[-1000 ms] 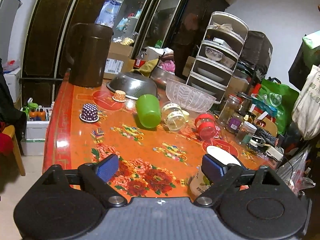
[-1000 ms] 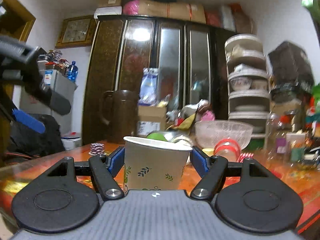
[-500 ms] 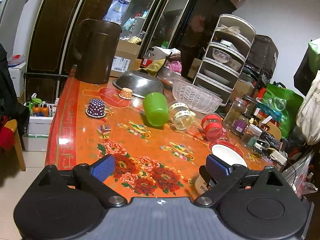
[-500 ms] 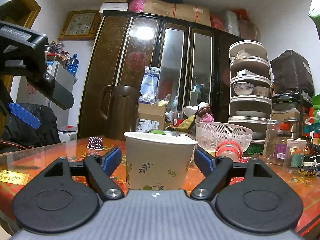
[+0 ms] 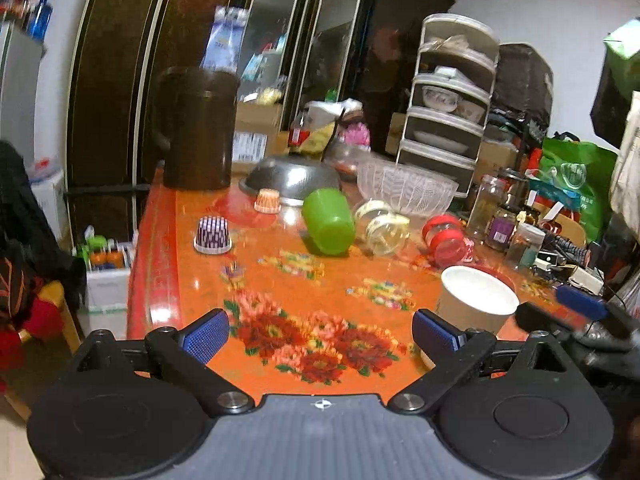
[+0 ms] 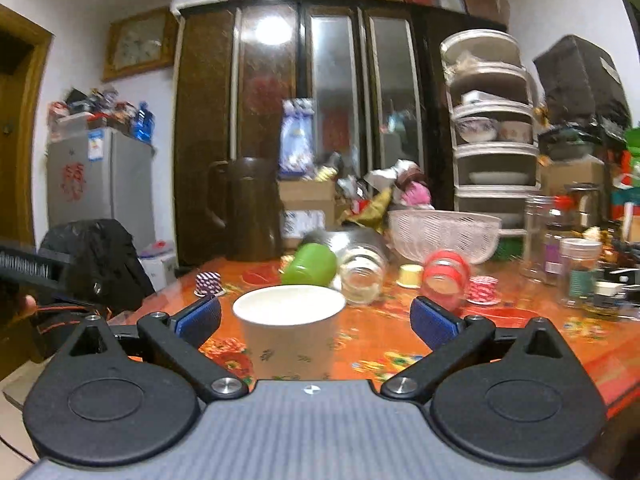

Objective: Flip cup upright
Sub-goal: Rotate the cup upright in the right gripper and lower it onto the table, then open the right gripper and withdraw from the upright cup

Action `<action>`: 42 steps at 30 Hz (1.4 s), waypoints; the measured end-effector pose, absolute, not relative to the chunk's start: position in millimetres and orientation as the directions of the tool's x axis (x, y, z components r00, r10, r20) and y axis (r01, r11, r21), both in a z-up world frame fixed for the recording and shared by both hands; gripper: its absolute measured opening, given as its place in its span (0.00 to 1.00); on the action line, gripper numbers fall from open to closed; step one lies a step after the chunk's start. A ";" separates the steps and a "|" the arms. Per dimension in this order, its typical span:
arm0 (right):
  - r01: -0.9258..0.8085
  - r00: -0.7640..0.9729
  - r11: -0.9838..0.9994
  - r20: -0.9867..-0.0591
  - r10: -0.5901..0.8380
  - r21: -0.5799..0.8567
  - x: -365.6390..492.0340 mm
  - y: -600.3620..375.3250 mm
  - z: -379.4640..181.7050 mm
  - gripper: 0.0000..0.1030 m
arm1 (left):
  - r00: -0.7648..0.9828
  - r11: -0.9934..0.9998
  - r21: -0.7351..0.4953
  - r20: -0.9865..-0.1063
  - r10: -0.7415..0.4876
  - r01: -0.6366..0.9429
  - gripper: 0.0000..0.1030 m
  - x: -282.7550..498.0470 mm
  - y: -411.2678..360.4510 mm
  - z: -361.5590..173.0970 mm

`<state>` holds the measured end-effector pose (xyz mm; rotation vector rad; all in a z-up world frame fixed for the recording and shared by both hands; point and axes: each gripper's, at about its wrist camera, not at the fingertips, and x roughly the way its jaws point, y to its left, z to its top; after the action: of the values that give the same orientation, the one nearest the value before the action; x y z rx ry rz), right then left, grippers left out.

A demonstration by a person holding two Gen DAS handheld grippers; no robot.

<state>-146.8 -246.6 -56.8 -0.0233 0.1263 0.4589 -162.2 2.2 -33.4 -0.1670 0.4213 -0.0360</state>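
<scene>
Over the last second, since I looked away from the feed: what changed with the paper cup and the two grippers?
The right gripper has spread its fingers away from the paper cup and drawn back, leaving it standing upright on the table. The left gripper shifted view but stayed open and empty. The green cup still lies on its side.

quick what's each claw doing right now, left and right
Left claw: open, holding nothing.
Right claw: open, fingers clear of the upright paper cup standing between them.

Dim warm indoor light, cabinet-door glare [image 6: 276, 32], motion blur, fisheye-bent edges.
</scene>
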 end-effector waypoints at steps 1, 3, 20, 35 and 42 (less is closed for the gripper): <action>-0.432 0.891 0.902 -0.151 0.429 0.011 -149.7 -248.9 -49.4 0.99 | 0.916 0.987 -0.160 -0.396 -0.067 0.004 0.97 -165.6 0.2 -29.6; -0.422 0.887 0.906 -0.199 0.418 0.021 -153.6 -252.2 -37.1 0.99 | 0.921 0.988 -0.151 -0.383 -0.067 0.009 0.97 -172.6 -2.4 -22.7; -0.402 0.897 0.915 -0.180 0.403 0.044 -210.5 -278.5 35.2 0.99 | 0.936 0.990 -0.056 -0.325 -0.138 0.126 0.97 -227.1 -36.9 54.6; -0.405 0.796 0.908 -0.446 0.409 0.110 -150.3 -277.1 1.2 0.99 | 0.861 0.993 -0.050 -0.495 -0.117 0.106 0.97 -178.2 -43.2 30.6; -0.388 0.784 0.910 -0.468 0.408 0.142 -146.0 -285.0 -5.2 0.99 | 0.841 0.994 -0.053 -0.529 -0.110 0.097 0.97 -170.2 -43.0 24.5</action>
<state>-146.0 -285.0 -5.2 0.0390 0.5141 0.4297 -170.2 -43.0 24.5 -0.0243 0.5606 -0.1092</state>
